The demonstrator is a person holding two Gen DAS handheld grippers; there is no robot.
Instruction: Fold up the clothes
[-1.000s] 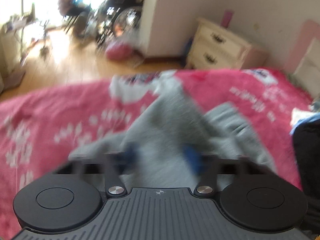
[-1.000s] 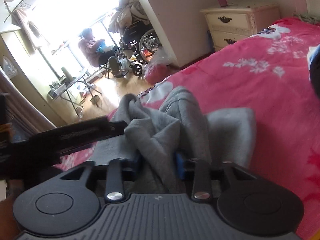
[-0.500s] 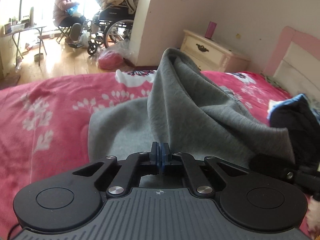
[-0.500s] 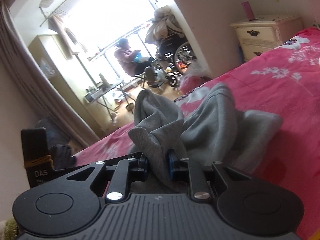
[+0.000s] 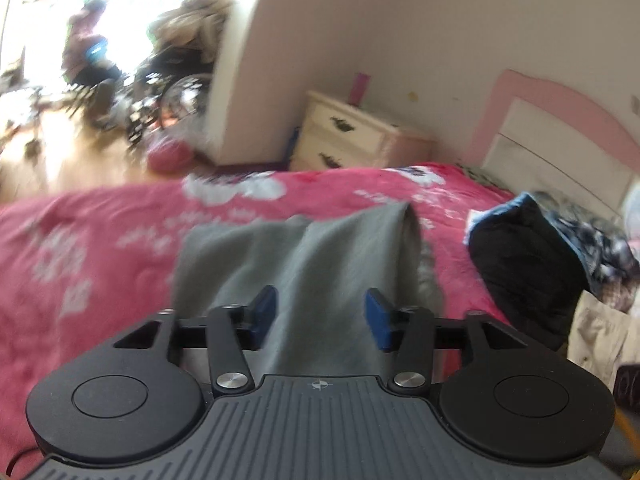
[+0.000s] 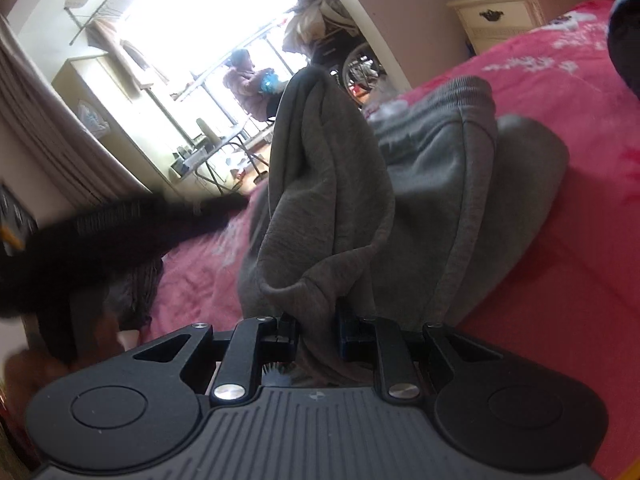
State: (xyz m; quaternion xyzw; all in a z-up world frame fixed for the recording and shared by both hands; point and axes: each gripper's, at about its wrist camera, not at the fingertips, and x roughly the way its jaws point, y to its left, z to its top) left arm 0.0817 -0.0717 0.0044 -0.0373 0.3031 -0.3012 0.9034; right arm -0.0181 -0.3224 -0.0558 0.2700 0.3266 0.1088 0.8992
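Right gripper (image 6: 316, 330) pinched on grey garment (image 6: 400, 200); left gripper (image 5: 320, 316) spread. Fold best laid flat, edges aligned, on bedspread (image 5: 100, 248).

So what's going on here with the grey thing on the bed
A person is folding a grey sweatshirt on a bed with a pink floral cover, using a pair of handheld tongs in each hand. The right tongs are clamped on a bunched fold of the sweatshirt, lifting it off the cover. The left tongs are open, with grey cloth lying between the blue pads but not gripped. A pile of dark clothes waits near the headboard.
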